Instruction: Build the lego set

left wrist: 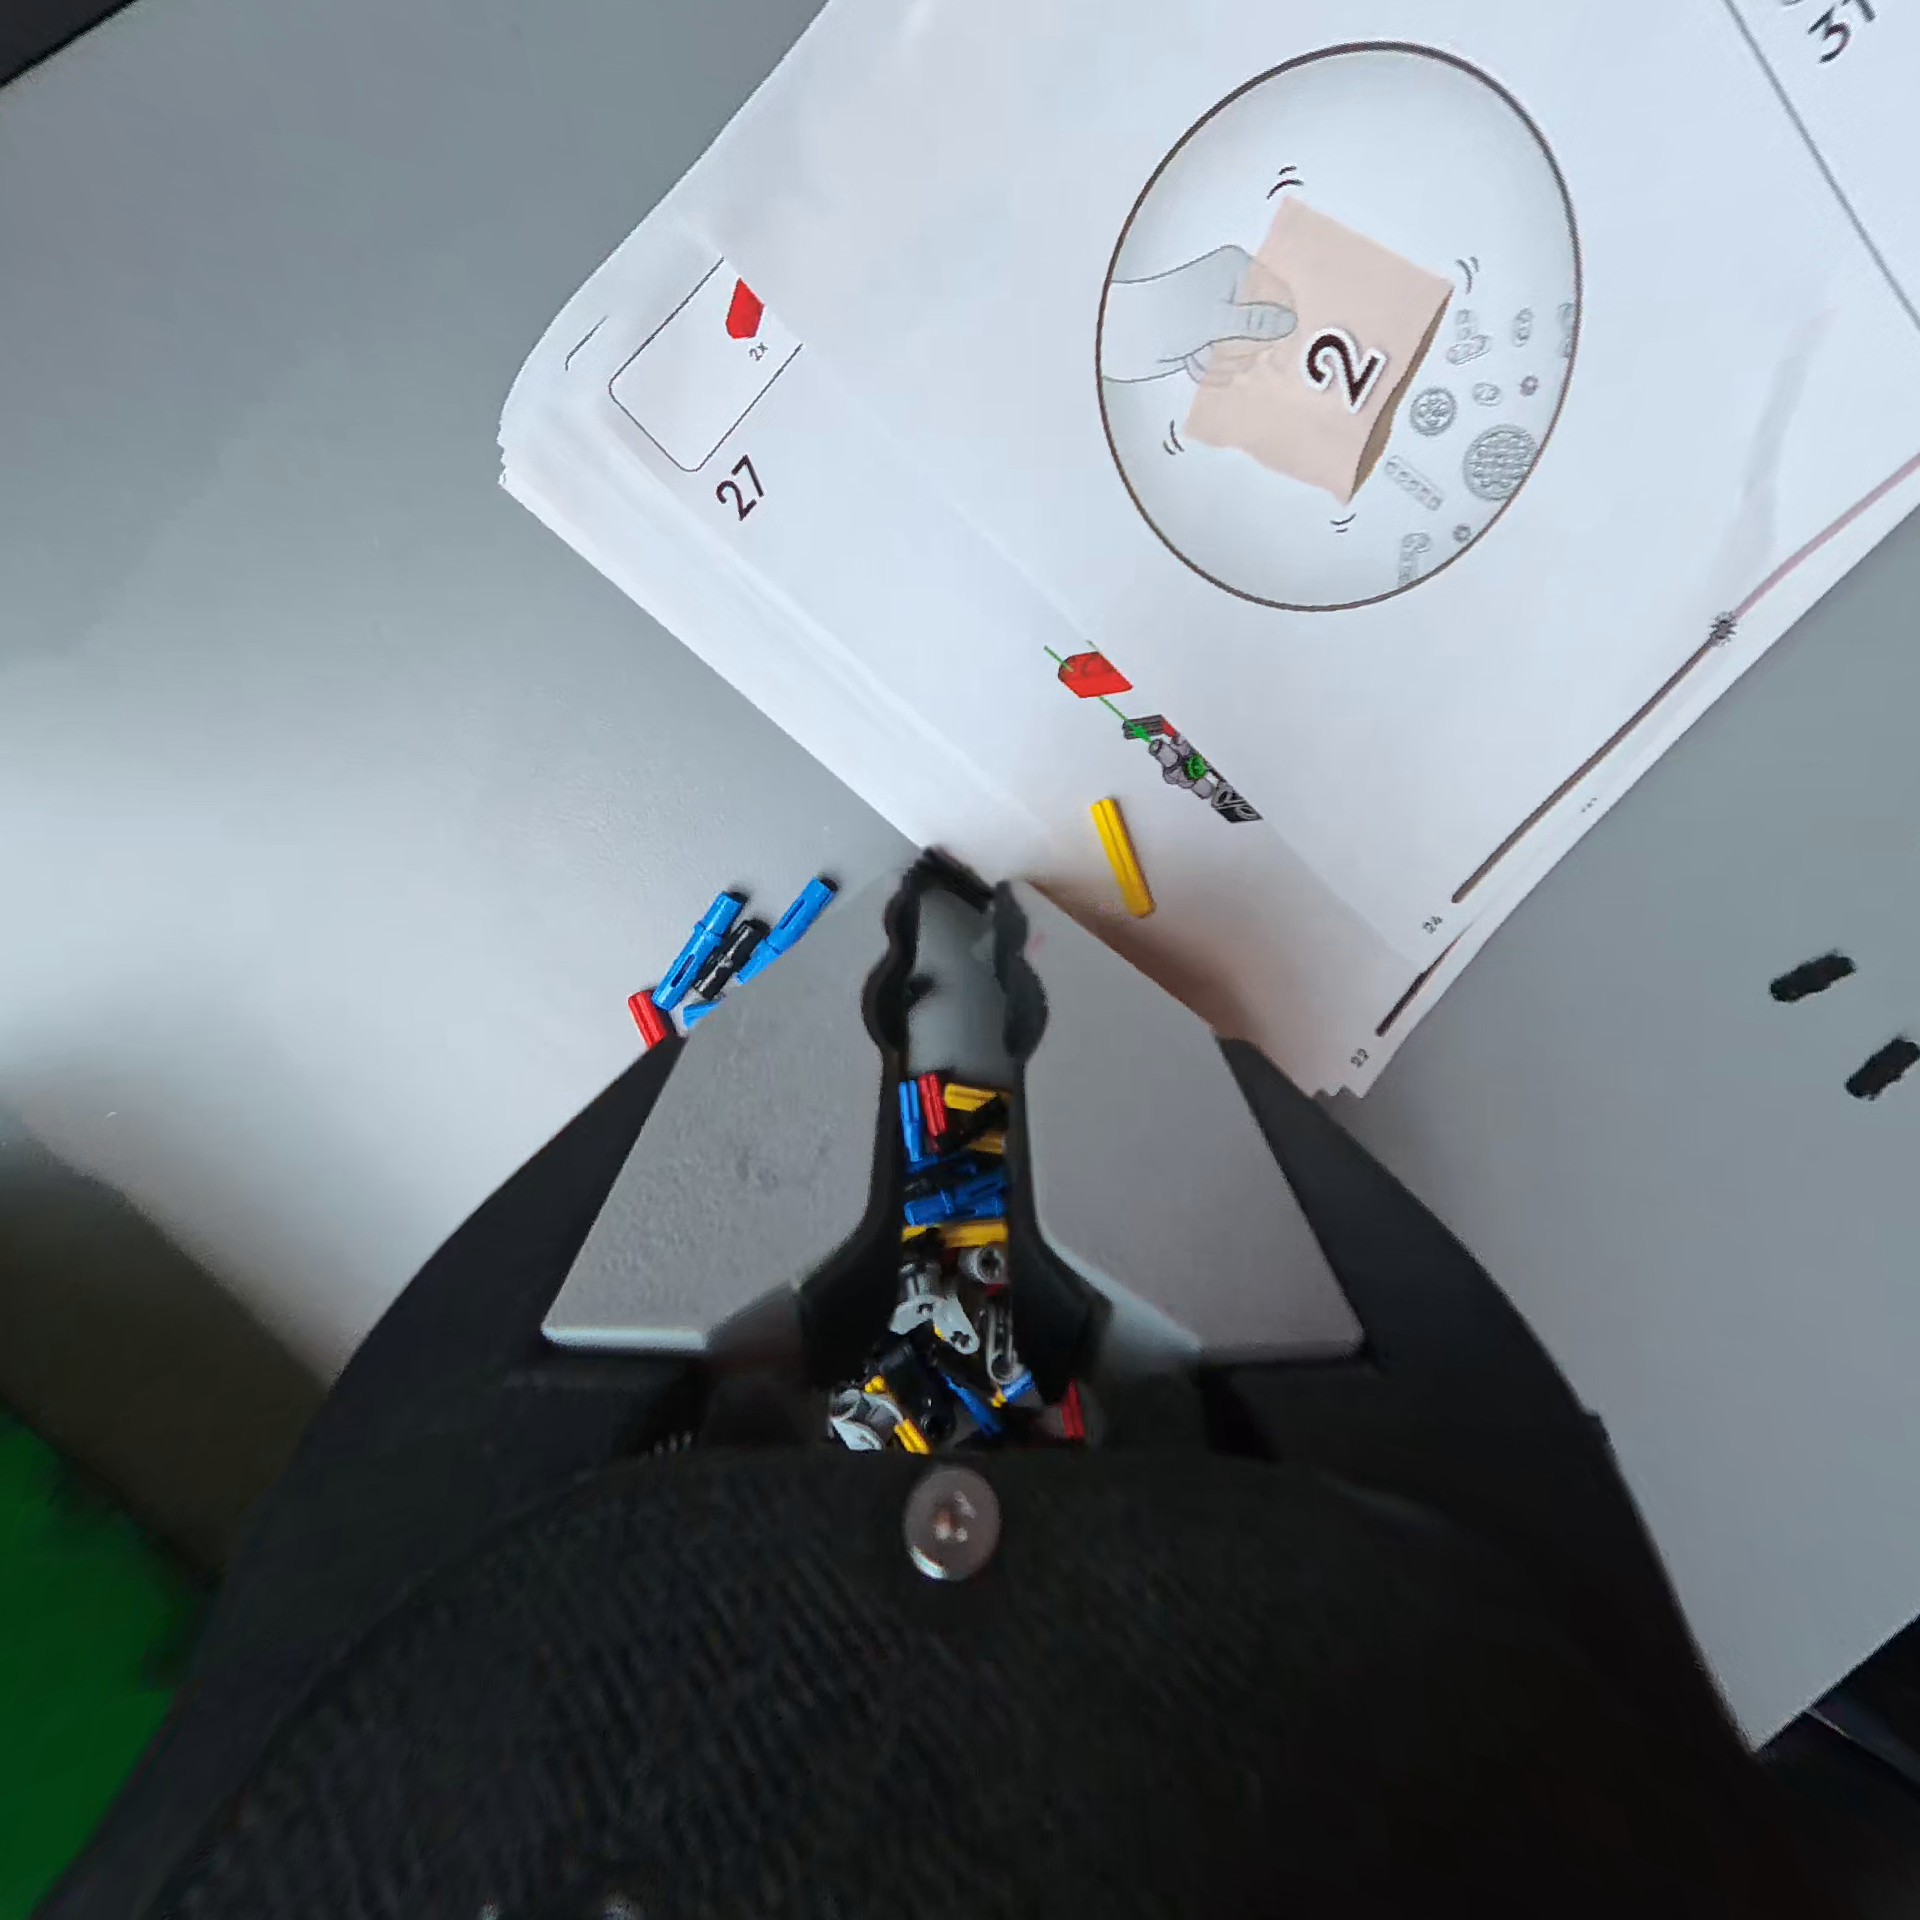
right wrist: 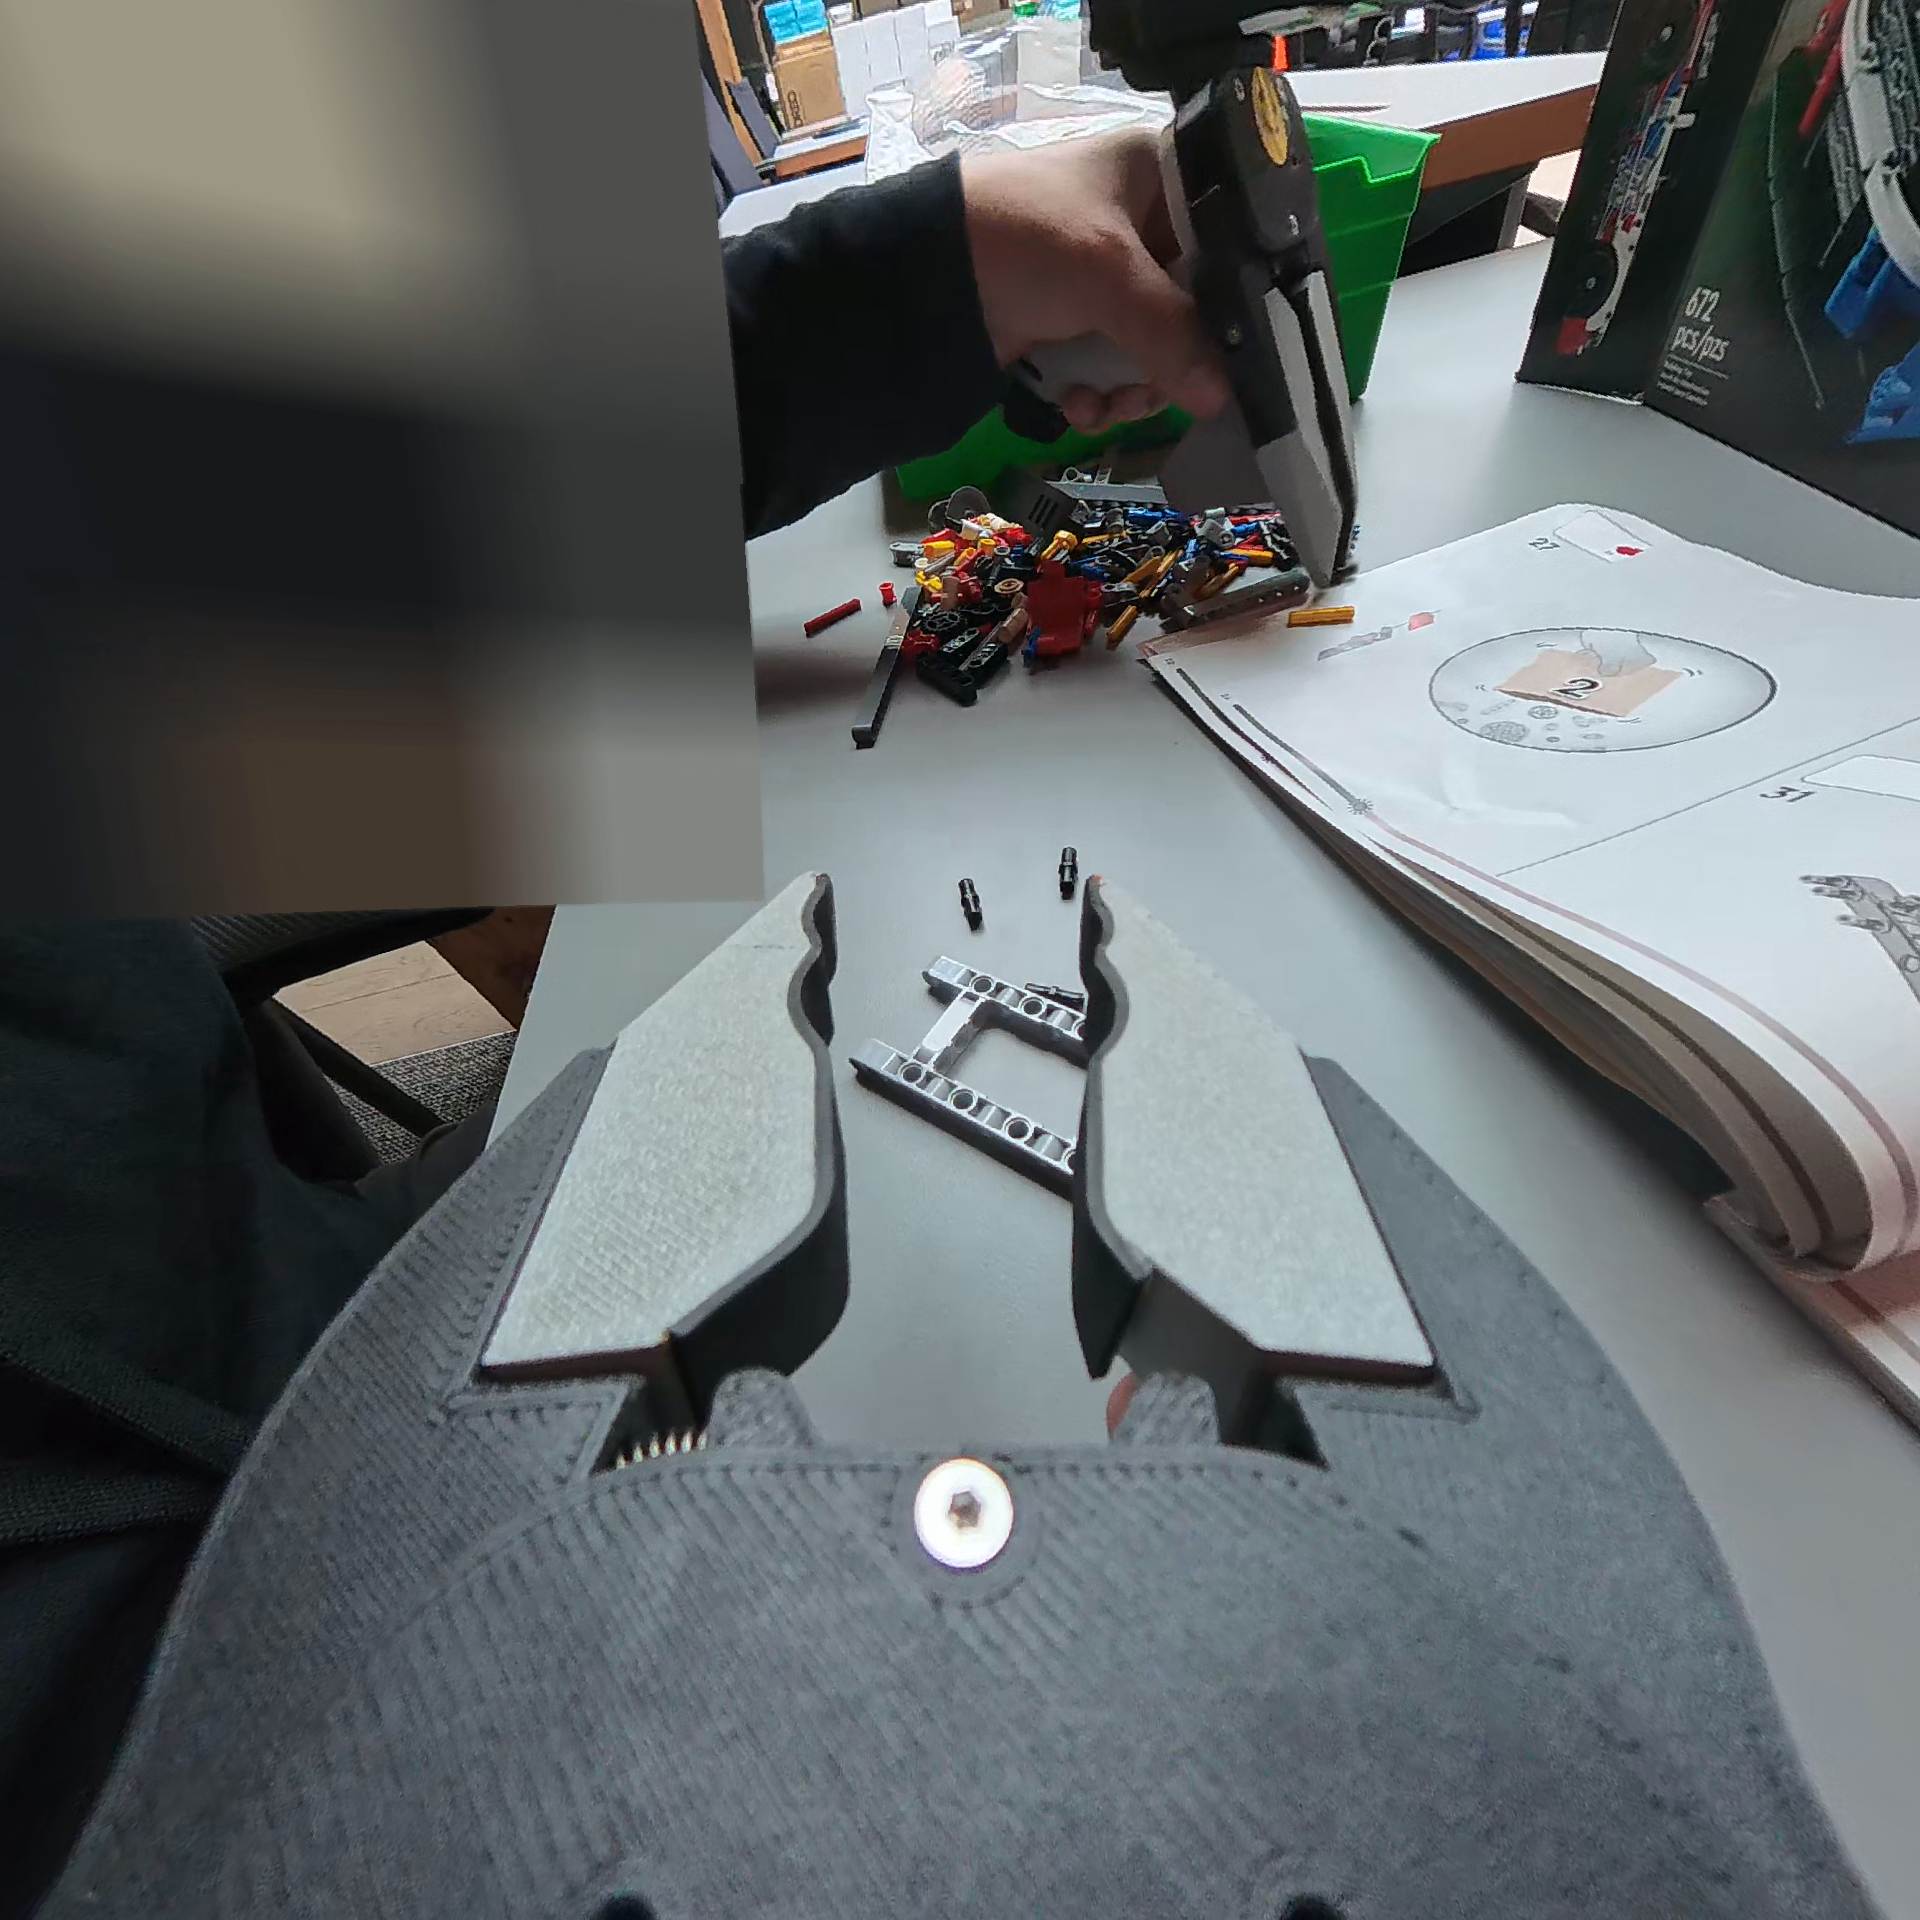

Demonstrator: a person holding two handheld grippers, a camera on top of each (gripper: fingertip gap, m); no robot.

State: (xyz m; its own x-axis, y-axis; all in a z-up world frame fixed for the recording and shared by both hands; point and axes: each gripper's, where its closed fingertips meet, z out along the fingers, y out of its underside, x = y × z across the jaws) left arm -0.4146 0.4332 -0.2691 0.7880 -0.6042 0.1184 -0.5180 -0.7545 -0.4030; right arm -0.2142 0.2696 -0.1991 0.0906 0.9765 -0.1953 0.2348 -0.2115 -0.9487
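The right gripper (right wrist: 956,904) hovers low over a grey desk (right wrist: 1039,790) with its fingers spread and nothing between them. Directly under and just ahead of it lies a grey frame (right wrist: 987,1049) of two long holed beams joined by a short crosspiece. The beams run slantwise across the gripper's line, from near-left to far-right, and their right ends pass under the right finger. A black pin (right wrist: 1055,994) appears to sit on or in the farther beam. Two more loose black pins (right wrist: 970,902) lie just past the fingertips, well apart from each other. The right gripper is far nearer this frame than the left. The left gripper (left wrist: 961,888) is well ahead, held by a bare hand (right wrist: 1070,270) in a dark sleeve and tilted steeply downward. Its tips reach the desk at the near corner of an open booklet (left wrist: 1039,312), beside the parts pile (right wrist: 1091,582). Its tips nearly meet and something small and dark sits at them, but whether it is gripped cannot be told. A yellow axle (left wrist: 1122,857) lies on the page just right of those tips, its length pointing roughly away. Blue pins (left wrist: 748,940) lie just left of them. The box (right wrist: 1745,208) stands far right.
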